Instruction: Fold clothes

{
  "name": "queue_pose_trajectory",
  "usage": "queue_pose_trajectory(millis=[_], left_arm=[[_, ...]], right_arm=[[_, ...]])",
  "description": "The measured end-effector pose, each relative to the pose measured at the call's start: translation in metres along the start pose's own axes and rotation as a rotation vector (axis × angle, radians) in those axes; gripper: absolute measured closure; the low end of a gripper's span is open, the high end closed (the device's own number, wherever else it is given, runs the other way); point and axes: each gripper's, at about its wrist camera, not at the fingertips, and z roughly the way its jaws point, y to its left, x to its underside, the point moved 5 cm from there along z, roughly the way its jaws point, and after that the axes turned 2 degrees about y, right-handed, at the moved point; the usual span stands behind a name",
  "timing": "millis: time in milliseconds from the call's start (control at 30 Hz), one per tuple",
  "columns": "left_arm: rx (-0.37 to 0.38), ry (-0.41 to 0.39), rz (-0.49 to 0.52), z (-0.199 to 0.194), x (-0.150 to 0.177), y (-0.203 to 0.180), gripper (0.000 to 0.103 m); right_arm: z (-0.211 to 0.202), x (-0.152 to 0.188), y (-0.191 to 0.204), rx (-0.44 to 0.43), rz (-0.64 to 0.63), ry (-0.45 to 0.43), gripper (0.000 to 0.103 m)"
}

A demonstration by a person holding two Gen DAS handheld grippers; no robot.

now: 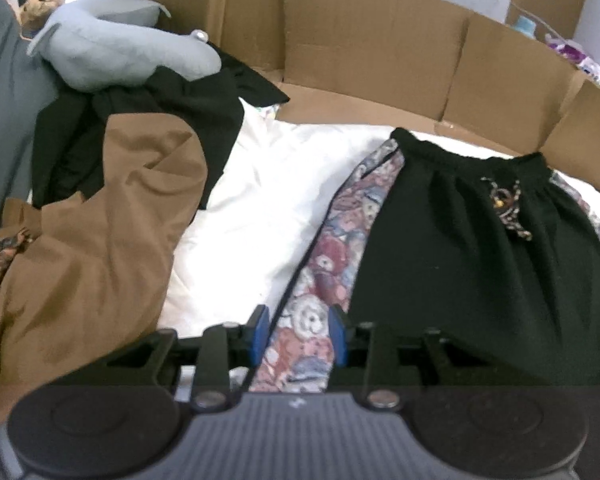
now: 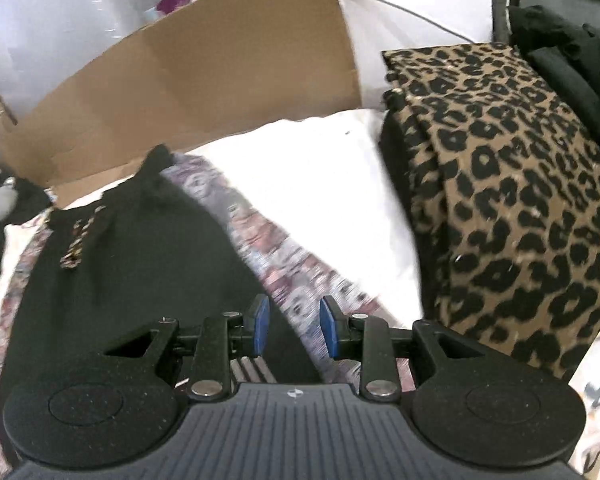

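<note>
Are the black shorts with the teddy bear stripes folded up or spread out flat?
Spread out flat. The shorts lie open on the white sheet, waistband and drawstring showing, a bear-print stripe down each side.

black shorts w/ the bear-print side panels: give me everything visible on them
The black shorts lie spread flat, front up, on the white sheet, waistband toward the cardboard wall. The cloth looks soft and knit; the elastic waistband is gathered, with a patterned drawstring tied at its middle. A teddy-bear print panel runs down each side. The left gripper is open with one side panel between its fingers; the right gripper is open over the opposite side panel. A leopard-print garment lies beside the shorts.
</note>
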Motion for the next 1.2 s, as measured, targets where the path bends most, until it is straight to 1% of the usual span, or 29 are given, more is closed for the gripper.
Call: queue_pose_trajectory(millis=[133,200,267,333,400,533,567,600,633,667,700,733,800,867,1000,1100,1200], left_arm=[[0.020,0.031,-0.023,0.023,0.002,0.012,0.066],[0.027,0.038,-0.036,0.033,0.006,0.015,0.061],[0.032,0.042,-0.050,0.043,0.011,0.018,0.059],[0.039,0.047,-0.065,0.051,0.016,0.020,0.059],[0.067,0.052,-0.071,0.058,0.020,0.018,0.059],[0.089,0.036,-0.049,0.063,0.026,0.015,0.060],[0.092,0.037,-0.057,0.064,0.027,0.016,0.064],[0.094,0.043,-0.071,0.065,0.028,0.018,0.073],[0.095,0.044,-0.080,0.065,0.029,0.019,0.077],[0.095,0.039,-0.082,0.065,0.029,0.019,0.084],[0.095,0.035,-0.082,0.064,0.029,0.020,0.092],[0.095,0.032,-0.077,0.064,0.029,0.020,0.094],[0.091,0.025,-0.067,0.062,0.028,0.020,0.095],[0.089,0.022,-0.061,0.062,0.028,0.020,0.095],[0.091,0.025,-0.059,0.063,0.028,0.020,0.095],[0.093,0.026,-0.058,0.064,0.028,0.019,0.095],[0.095,0.024,-0.059,0.063,0.029,0.020,0.095]], right_arm=[[0.014,-0.011,-0.011,0.046,0.015,-0.020,0.074],[0.022,-0.016,-0.016,0.063,0.018,-0.022,0.074],[0.032,-0.021,-0.018,0.087,0.001,-0.024,0.074],[0.041,-0.025,-0.019,0.110,-0.024,-0.022,0.074],[0.048,-0.027,-0.021,0.131,-0.035,-0.015,0.073],[0.053,-0.027,-0.024,0.136,-0.007,0.009,0.073],[0.052,-0.028,-0.023,0.137,-0.007,0.013,0.073],[0.051,-0.028,-0.021,0.137,-0.013,0.018,0.073],[0.050,-0.029,-0.018,0.135,-0.030,0.025,0.073],[0.049,-0.029,-0.015,0.135,-0.051,0.033,0.073],[0.050,-0.029,-0.012,0.136,-0.073,0.041,0.073],[0.051,-0.030,-0.010,0.137,-0.087,0.044,0.073],[0.055,-0.032,-0.008,0.141,-0.102,0.044,0.072],[0.060,-0.034,-0.009,0.143,-0.089,0.034,0.072],[0.064,-0.039,-0.008,0.188,-0.094,-0.014,0.072],[0.068,-0.036,-0.005,0.185,-0.116,0.005,0.072],[0.069,-0.030,0.005,0.166,-0.175,0.018,0.072]])
